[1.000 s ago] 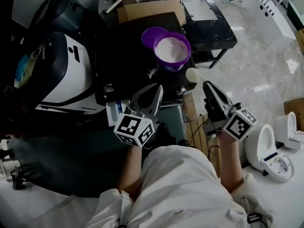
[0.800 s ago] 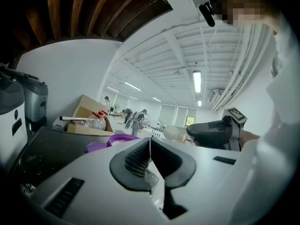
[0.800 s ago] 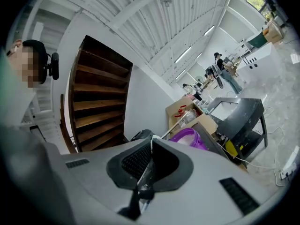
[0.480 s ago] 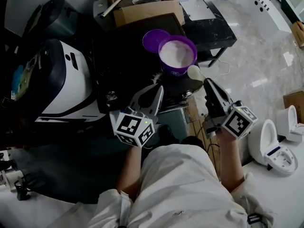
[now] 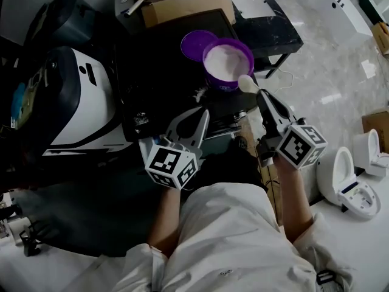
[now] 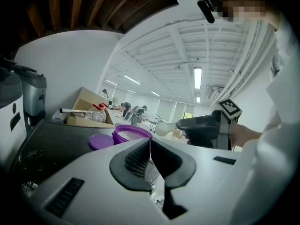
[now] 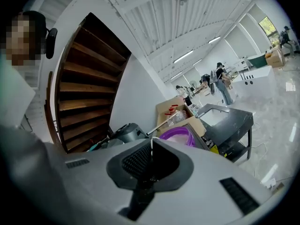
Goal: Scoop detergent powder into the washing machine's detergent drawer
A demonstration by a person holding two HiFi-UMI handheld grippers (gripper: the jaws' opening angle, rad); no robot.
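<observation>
While my right gripper (image 5: 262, 96) pinched the handle of the white scoop (image 5: 247, 84), its bowl sat at the five o'clock rim of the purple tub (image 5: 220, 83) of detergent powder (image 5: 226, 59) — loaded or not, I could not tell. The lid (image 5: 196, 43) lay at the tub's ten o'clock. My left gripper (image 5: 196, 119) hung with jaws pressed together on nothing. I judged the task early: the carry to the washing machine (image 5: 85, 96) at nine o'clock was all left to do — its drawer I could not pick out.
</observation>
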